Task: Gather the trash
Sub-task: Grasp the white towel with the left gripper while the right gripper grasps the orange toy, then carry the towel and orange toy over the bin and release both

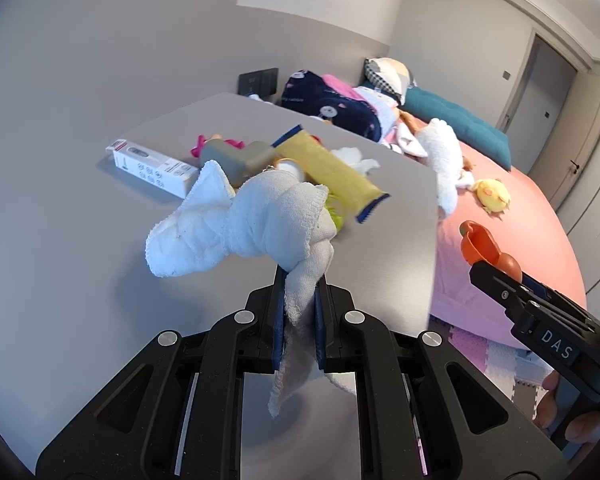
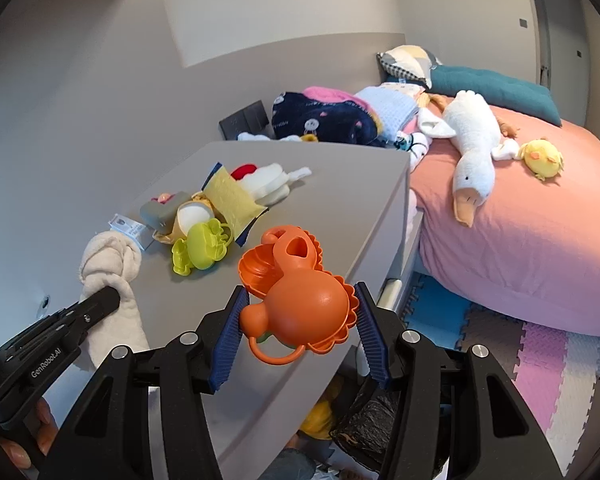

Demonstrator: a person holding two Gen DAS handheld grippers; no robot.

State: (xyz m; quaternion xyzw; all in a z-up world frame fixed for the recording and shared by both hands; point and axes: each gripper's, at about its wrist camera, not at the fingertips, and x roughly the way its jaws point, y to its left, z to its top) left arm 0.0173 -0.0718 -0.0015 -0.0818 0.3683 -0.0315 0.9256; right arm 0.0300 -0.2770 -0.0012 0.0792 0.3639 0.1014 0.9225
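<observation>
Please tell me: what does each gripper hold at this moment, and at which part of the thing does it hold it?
The left gripper is shut on the knotted white cloth, pinching its tail just below the knot. The right gripper clamps the orange toy across its round body, one pad on each side.

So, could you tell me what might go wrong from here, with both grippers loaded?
1. The left gripper pinches only one end of the white cloth; most of it hangs free and could snag the pile on the table.
2. The right gripper holds the rounded orange toy by its sides; it could slip out.
3. The two grippers are close together and could collide.
</observation>
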